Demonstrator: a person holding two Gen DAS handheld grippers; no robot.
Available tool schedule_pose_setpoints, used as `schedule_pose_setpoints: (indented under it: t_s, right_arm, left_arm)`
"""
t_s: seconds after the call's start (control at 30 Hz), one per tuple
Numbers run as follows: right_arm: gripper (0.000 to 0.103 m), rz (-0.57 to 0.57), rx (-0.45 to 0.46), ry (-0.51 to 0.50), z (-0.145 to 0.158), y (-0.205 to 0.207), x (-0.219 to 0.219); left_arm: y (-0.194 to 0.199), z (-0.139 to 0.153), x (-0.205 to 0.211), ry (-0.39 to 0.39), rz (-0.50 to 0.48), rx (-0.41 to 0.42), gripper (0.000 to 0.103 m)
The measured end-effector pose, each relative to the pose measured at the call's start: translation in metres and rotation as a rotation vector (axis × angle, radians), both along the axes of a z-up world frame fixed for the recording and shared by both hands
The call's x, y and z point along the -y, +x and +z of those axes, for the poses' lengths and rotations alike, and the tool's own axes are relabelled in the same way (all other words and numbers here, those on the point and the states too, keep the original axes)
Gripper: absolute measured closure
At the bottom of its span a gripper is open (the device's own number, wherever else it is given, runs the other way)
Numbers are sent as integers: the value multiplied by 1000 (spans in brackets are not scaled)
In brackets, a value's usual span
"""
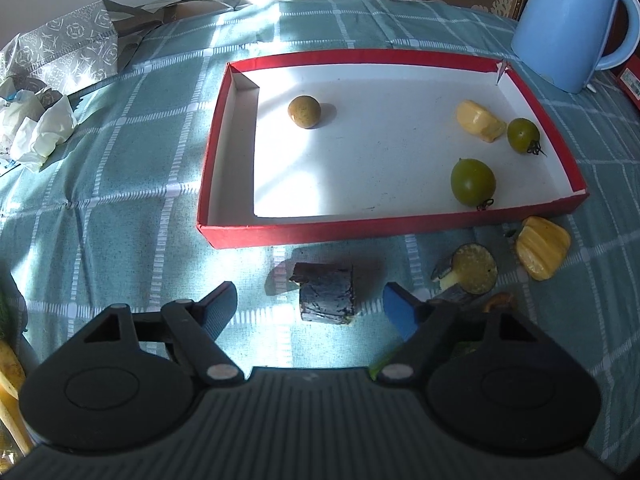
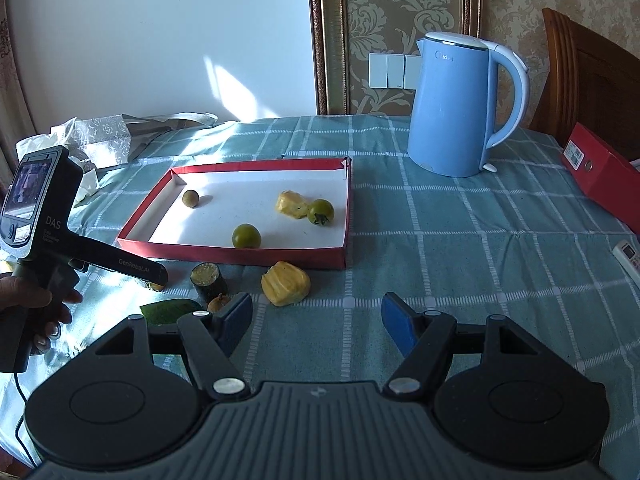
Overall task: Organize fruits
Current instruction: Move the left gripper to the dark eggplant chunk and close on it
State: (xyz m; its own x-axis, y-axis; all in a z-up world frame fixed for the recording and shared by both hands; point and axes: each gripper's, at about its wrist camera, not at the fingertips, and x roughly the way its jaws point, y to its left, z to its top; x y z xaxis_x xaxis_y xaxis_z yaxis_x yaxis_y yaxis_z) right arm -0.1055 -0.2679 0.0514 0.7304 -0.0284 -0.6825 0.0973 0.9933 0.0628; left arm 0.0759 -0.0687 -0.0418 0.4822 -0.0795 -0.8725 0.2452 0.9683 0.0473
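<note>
A red-rimmed tray (image 1: 224, 132) holds a brown round fruit (image 1: 304, 111), a yellow jackfruit piece (image 1: 480, 121) and two green tomatoes (image 1: 523, 134) (image 1: 473, 181). In front of the tray, a dark sugarcane piece (image 1: 326, 296) lies between the fingers of my left gripper (image 1: 310, 306). That gripper is open and neither pad touches the cane. A second cane piece (image 1: 470, 274) and another jackfruit piece (image 1: 542, 254) lie to its right. My right gripper (image 2: 318, 316) stands open and empty just short of that jackfruit piece (image 2: 286, 284).
A blue kettle (image 2: 456, 108) stands behind the tray on the right. A patterned bag (image 1: 72, 48) and crumpled tissues (image 1: 40, 132) lie far left. A red box (image 2: 604, 176) and a remote (image 2: 628, 254) sit on the right. A green leaf (image 2: 168, 310) and a small brown fruit (image 2: 220, 303) lie near the second cane piece.
</note>
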Motion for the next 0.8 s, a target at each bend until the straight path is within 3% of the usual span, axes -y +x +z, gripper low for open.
schedule_pose_setpoints:
  t_s: [0.6,0.8]
  right_arm:
    - [32,15,-14,-11,-1,1,-6]
    - [32,20,-21,-25,-3,1,-8]
  left_arm:
    - [8,-9,1,8,19,-26,26]
    - [10,-12,0,-10,21,-51,38]
